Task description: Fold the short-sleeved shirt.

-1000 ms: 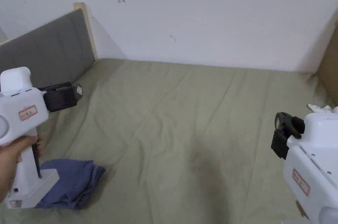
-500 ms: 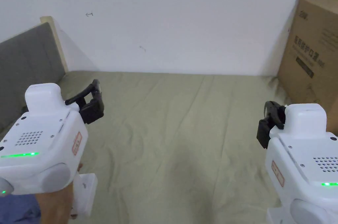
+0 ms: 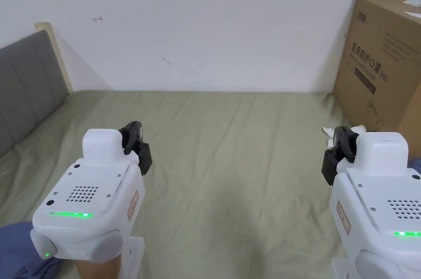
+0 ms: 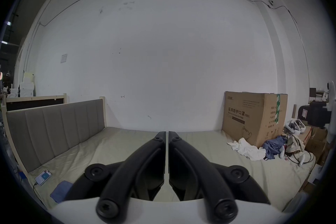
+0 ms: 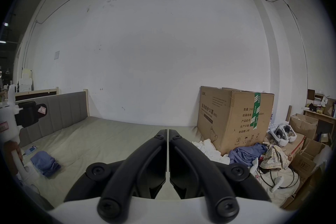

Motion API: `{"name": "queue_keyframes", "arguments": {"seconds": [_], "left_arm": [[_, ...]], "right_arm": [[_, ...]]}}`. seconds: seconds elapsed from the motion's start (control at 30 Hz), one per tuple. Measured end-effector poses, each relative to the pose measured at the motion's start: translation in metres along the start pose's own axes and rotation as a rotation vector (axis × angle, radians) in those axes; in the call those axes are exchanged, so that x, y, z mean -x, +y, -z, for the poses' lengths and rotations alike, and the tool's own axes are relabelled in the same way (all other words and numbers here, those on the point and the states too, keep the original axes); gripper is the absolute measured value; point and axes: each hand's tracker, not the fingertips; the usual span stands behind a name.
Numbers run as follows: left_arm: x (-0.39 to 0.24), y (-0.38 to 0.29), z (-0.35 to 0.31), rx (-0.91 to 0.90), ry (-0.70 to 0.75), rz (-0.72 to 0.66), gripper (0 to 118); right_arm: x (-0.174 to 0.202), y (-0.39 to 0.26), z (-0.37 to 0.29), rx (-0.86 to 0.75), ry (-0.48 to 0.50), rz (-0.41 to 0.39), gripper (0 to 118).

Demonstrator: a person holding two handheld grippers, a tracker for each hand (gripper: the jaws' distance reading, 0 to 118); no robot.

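A blue short-sleeved shirt lies folded in a small bundle on the green bed sheet, at the near left; it also shows in the left gripper view and the right gripper view. My left gripper is held over the sheet to the right of the bundle, pointing at the wall. Its jaws are shut with nothing between them. My right gripper hovers at the right side of the bed, also shut and empty. Neither gripper touches the shirt.
A large cardboard box stands at the bed's far right. Beside it lie a white cloth, a blue garment, a checked cloth and cables. A grey headboard runs along the left. A phone lies near the folded shirt.
The left gripper has swung from over the folded shirt toward the middle of the bed and now points at the wall. The head camera has turned right, bringing the box into view.
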Motion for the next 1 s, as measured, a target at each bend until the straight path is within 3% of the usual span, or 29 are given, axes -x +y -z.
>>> {"name": "queue_keyframes", "arguments": {"seconds": [1.0], "left_arm": [[0.0042, 0.0001, -0.0013, 0.017, -0.004, -0.005, 6]], "right_arm": [[0.0027, 0.0010, -0.0061, 0.004, 0.007, 0.008, 4]]}}
